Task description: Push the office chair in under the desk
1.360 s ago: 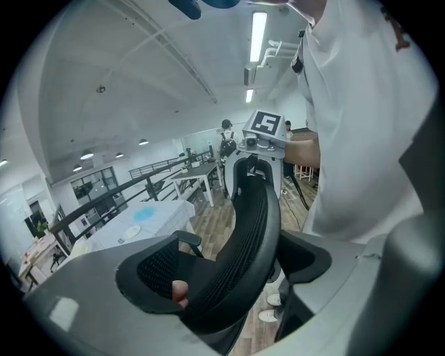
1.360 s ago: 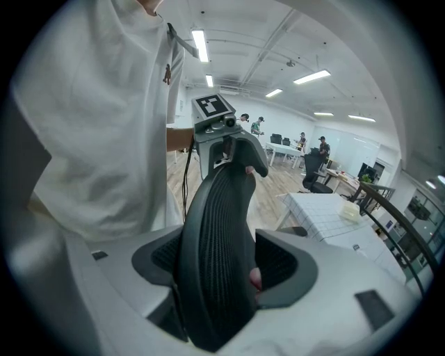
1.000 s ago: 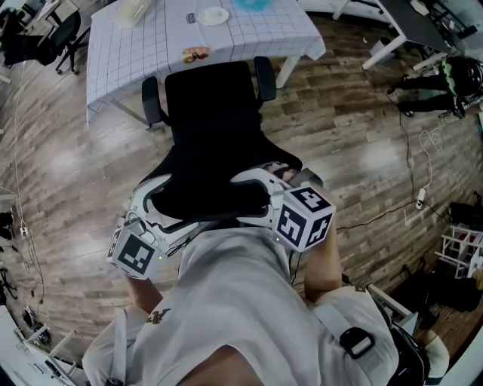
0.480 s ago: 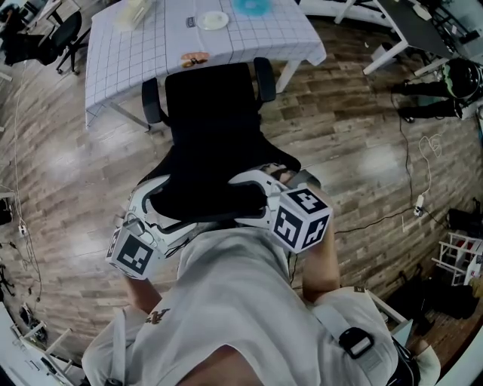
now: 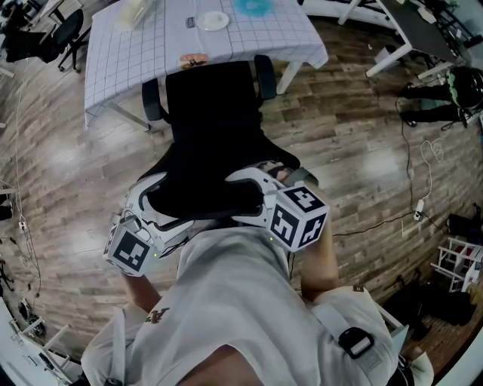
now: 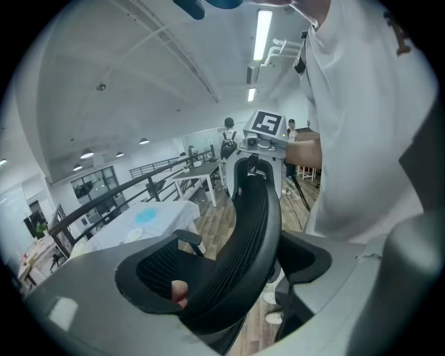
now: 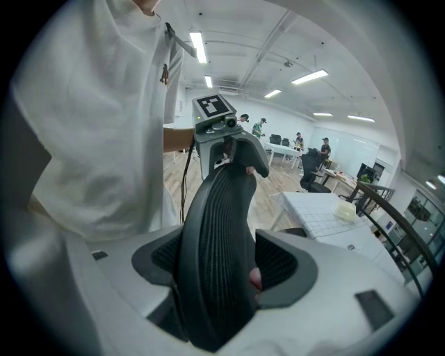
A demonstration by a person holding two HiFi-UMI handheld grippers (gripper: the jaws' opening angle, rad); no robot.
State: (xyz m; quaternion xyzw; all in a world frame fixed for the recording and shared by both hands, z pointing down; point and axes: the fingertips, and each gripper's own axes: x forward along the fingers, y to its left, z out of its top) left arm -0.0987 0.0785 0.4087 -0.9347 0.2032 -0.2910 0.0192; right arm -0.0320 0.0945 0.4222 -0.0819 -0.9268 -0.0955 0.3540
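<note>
1. Nearest the head camera, the person's white shirt (image 5: 226,317) fills the lower frame. Both forearms reach forward from it.
2. The left gripper (image 5: 155,203) sits at the left end of the backrest's top rim. In the left gripper view, the left gripper (image 6: 229,261) has the mesh backrest (image 6: 254,222) standing between its jaws, with both pads bearing on it.
3. The right gripper (image 5: 253,192) sits at the right end of the same rim. In the right gripper view, the right gripper (image 7: 222,261) is clamped on the backrest (image 7: 215,243) in the same way, jaws set wide.
4. The office chair (image 5: 211,128) stands on the wood-plank floor (image 5: 339,128), backrest towards the person. Its front edge meets the near edge of the desk (image 5: 136,60), and one armrest lies on each side. How far the seat reaches under the desk cannot be told.
5. The desk carries a white gridded cloth. A plate (image 5: 213,19) and a blue item (image 5: 253,4) lie towards its far side.
6. Beyond, a cable with a white plug (image 5: 418,205) lies on the floor at right. Another black chair (image 5: 56,34) stands at far left.
7. View differences:
   - Only the head view shows the floor and the desk top from above.
   - Only the gripper views show the white ceiling with strip lights (image 7: 198,45).
   - The left gripper view shows a dark railing (image 6: 139,184).
   - The right gripper view shows distant people (image 7: 259,126) among further desks.
   - Each gripper view shows the opposite gripper's marker cube (image 6: 268,123) (image 7: 211,106) at the far end of the rim.
</note>
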